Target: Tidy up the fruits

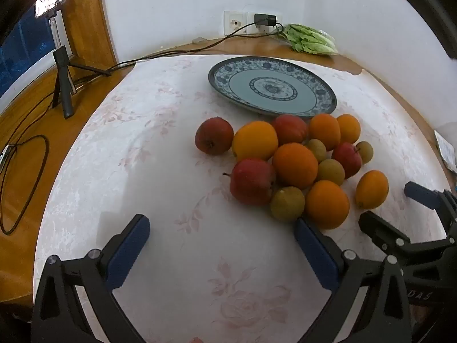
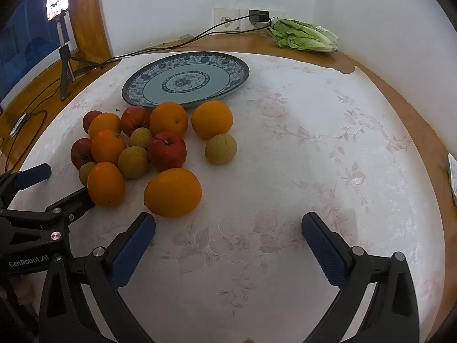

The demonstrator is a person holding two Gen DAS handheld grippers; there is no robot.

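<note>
A pile of fruit lies on the white flowered tablecloth (image 1: 160, 188): several oranges (image 1: 295, 165), red apples (image 1: 252, 181) and small green-yellow fruits (image 1: 287, 203). Behind it sits an empty blue-patterned plate (image 1: 272, 87), also seen as the plate (image 2: 185, 78) in the right wrist view. My left gripper (image 1: 220, 230) is open, low over the cloth, its right finger close to an orange (image 1: 327, 204). My right gripper (image 2: 228, 227) is open too, with an orange (image 2: 172, 192) just beyond its left finger. Each gripper shows at the edge of the other's view.
A bagged lettuce (image 1: 311, 40) lies at the far wall by the wall sockets with a charger (image 1: 265, 19). A cable (image 1: 171, 53) runs left to a phone on a small tripod (image 1: 63, 83). The wooden table rim (image 2: 400, 97) rings the cloth.
</note>
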